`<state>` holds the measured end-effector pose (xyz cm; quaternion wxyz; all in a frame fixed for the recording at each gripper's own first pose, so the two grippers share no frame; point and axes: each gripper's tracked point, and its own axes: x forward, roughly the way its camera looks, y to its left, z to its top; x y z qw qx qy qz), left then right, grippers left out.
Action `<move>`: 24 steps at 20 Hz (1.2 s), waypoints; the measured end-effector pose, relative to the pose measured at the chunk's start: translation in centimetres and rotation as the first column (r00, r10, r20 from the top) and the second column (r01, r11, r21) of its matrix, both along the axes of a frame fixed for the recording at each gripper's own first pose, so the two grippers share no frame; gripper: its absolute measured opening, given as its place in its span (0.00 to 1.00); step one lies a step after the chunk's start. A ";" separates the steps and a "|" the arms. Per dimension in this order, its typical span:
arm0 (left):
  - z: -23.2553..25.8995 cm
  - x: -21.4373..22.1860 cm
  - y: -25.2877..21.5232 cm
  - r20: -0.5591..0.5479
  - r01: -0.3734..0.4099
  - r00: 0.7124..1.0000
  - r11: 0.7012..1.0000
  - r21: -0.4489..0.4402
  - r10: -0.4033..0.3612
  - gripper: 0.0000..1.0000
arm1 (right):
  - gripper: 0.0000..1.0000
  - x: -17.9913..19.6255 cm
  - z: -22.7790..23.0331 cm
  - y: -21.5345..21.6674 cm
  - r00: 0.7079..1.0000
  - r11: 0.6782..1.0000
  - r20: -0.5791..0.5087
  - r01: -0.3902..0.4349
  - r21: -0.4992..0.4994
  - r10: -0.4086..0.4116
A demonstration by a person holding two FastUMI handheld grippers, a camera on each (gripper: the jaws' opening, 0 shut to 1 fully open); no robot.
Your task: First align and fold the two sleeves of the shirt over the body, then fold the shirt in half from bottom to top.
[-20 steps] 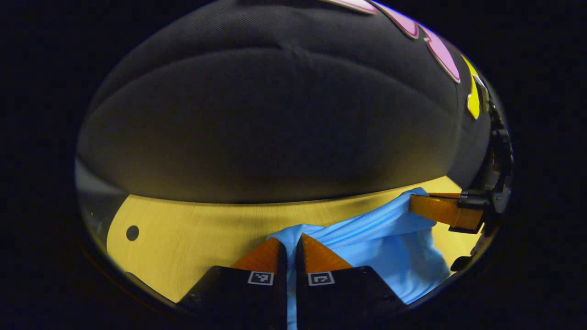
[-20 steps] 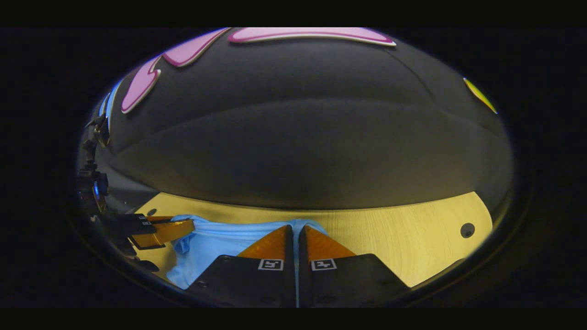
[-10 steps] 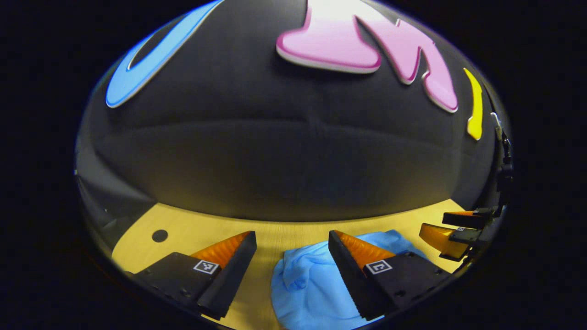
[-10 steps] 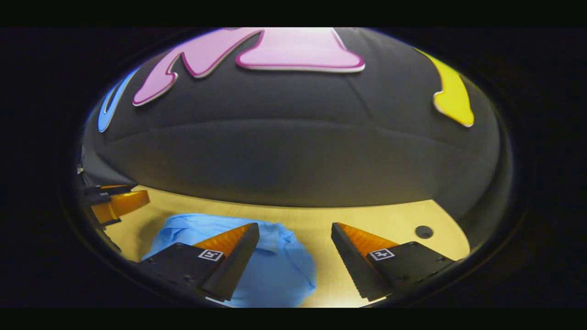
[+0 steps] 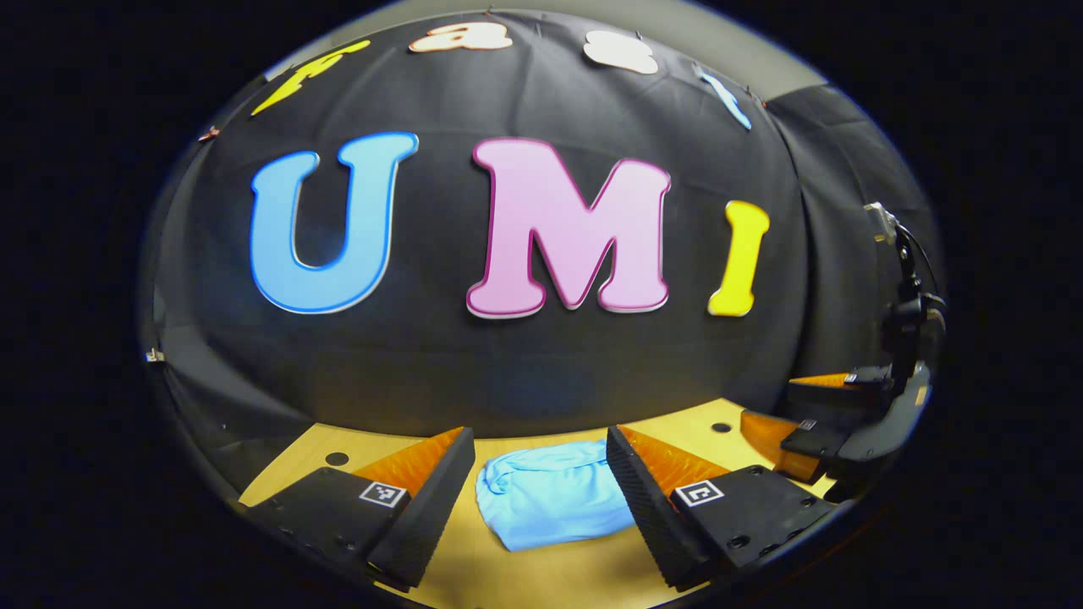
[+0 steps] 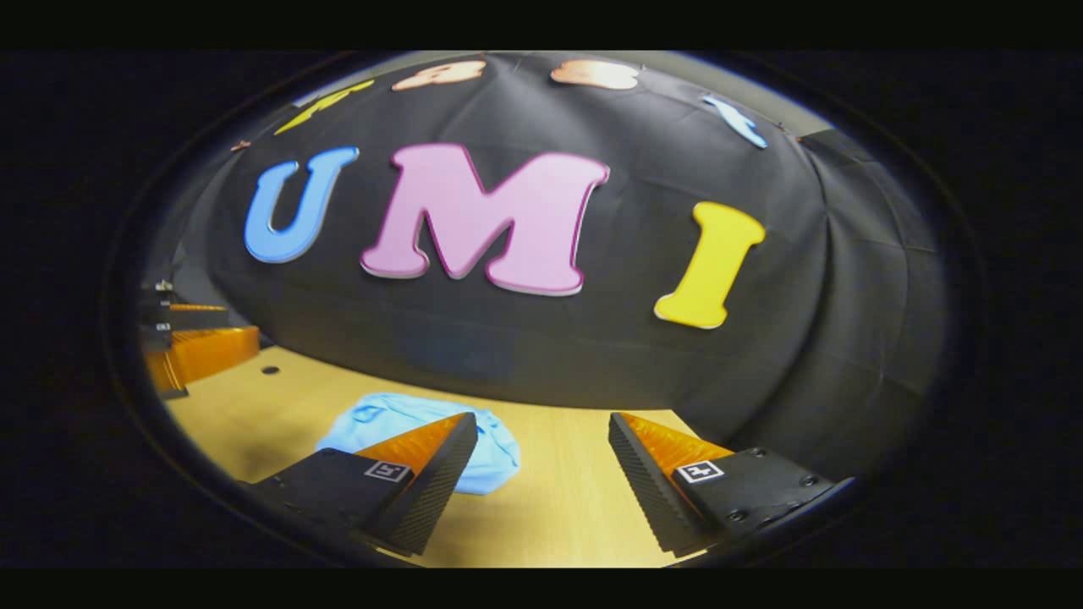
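Left gripper view: folded shirt (image 5: 550, 506) on wooden table (image 5: 541, 575), black-draped booth.

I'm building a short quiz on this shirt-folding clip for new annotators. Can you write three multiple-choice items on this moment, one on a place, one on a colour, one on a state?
1. Where does the shirt lie?
A. On the wooden table, in front of the left gripper
B. Hanging from the booth wall
C. Draped over one gripper finger

2. What colour is the shirt?
A. White
B. Light blue
C. Dark green

3. How do the two grippers stand?
A. Both shut on the shirt
B. Left open, right shut on the shirt
C. Both open, holding nothing

Answers:
1. A, since the left gripper view shows it as a folded bundle on the tabletop beyond the fingers.
2. B, as it shows light blue in both views.
3. C, since the left gripper and the right gripper each have fingers spread wide with nothing between them.
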<state>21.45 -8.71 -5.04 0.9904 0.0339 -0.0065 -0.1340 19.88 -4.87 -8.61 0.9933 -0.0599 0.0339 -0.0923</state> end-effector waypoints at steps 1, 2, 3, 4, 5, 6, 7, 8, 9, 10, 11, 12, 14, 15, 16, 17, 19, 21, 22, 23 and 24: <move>1.8 -2.6 -0.2 0.040 0.010 0.999 1.000 -0.008 -0.010 0.99 | 0.97 -2.6 1.9 1.3 0.999 1.000 0.027 -0.019 0.013 0.018; 3.5 -5.0 -0.4 0.073 0.018 0.997 1.000 -0.009 -0.017 0.99 | 0.97 -4.9 3.5 2.3 0.998 0.999 0.049 -0.034 0.006 0.033; 4.8 -7.5 -0.4 0.096 0.026 0.995 1.000 -0.016 -0.025 0.99 | 0.99 -6.9 4.6 3.0 0.997 0.999 0.062 -0.043 -0.010 0.043; 5.6 -9.9 -0.4 0.106 0.039 0.994 0.999 -0.029 -0.035 0.99 | 0.97 -8.8 5.5 3.6 0.996 0.999 0.072 -0.048 -0.026 0.050; 6.2 -12.2 -0.3 0.110 0.051 0.993 0.998 -0.044 -0.046 0.99 | 0.97 -11.1 6.5 4.2 0.995 0.998 0.083 -0.054 -0.029 0.056; 6.8 -14.3 0.1 0.112 0.052 0.993 0.997 -0.060 -0.045 0.98 | 0.98 -13.1 7.5 4.7 0.993 0.998 0.098 -0.059 -0.018 0.060; 7.4 -16.4 0.7 0.120 0.048 0.992 0.996 -0.071 -0.040 0.98 | 0.97 -15.3 8.6 5.0 0.991 0.998 0.116 -0.059 -0.005 0.059; 7.9 -18.1 1.4 0.134 0.039 0.991 0.996 -0.075 -0.029 0.99 | 0.97 -17.3 9.5 5.1 0.989 0.998 0.135 -0.057 0.008 0.055; 8.1 -19.9 2.0 0.138 0.030 0.990 0.996 -0.079 -0.019 0.99 | 0.97 -19.3 10.2 5.4 0.987 0.998 0.151 -0.055 0.018 0.052; 7.8 -21.6 2.7 0.132 0.020 0.991 0.996 -0.084 -0.009 1.00 | 0.97 -21.2 10.6 5.5 0.986 0.998 0.160 -0.056 0.025 0.051; 7.7 -23.3 3.3 0.127 0.012 0.992 0.996 -0.089 -0.001 1.00 | 0.99 -22.8 10.9 5.5 0.985 0.998 0.167 -0.057 0.027 0.052; 7.5 -24.8 3.9 0.124 0.006 0.992 0.996 -0.088 0.005 1.00 | 0.99 -24.3 11.0 5.5 0.984 0.998 0.173 -0.056 0.024 0.051; 7.2 -27.4 5.3 0.123 -0.024 0.992 0.997 -0.073 0.033 0.99 | 0.97 -27.3 11.3 5.6 0.983 0.999 0.178 -0.044 0.029 0.038; 6.9 -28.4 5.9 0.117 -0.034 0.992 0.997 -0.070 0.042 1.00 | 0.97 -28.6 11.4 5.5 0.983 0.998 0.182 -0.040 0.044 0.032; 6.1 -29.3 5.9 0.095 -0.034 0.995 0.996 -0.079 0.041 1.00 | 0.99 -29.8 11.5 5.3 0.981 0.997 0.191 -0.035 0.062 0.023; 5.2 -30.4 5.7 0.065 -0.027 0.997 0.995 -0.097 0.034 1.00 | 0.99 -31.2 11.9 4.7 0.979 0.997 0.203 -0.017 0.080 0.000; 4.7 -32.3 5.9 0.037 -0.033 0.999 0.992 -0.122 0.038 1.00 | 0.95 -33.4 12.7 3.8 0.973 0.995 0.228 0.005 0.104 -0.029; 4.7 -33.3 6.2 0.041 -0.043 0.998 0.992 -0.118 0.048 1.00 | 0.95 -35.1 13.5 3.5 0.962 0.992 0.269 0.007 0.124 -0.040; 4.6 -33.5 5.9 0.047 -0.039 0.998 0.993 -0.107 0.045 1.00 | 0.97 -35.7 13.7 3.4 0.955 0.991 0.292 0.011 0.130 -0.049; 4.8 -33.7 5.9 0.055 -0.036 0.998 0.995 -0.093 0.042 1.00 | 0.97 -36.3 13.7 3.3 0.949 0.992 0.312 0.012 0.125 -0.051; 5.0 -33.7 6.1 0.065 -0.037 0.997 0.996 -0.080 0.042 1.00 | 0.96 -36.5 13.6 3.4 0.945 0.993 0.322 0.016 0.113 -0.052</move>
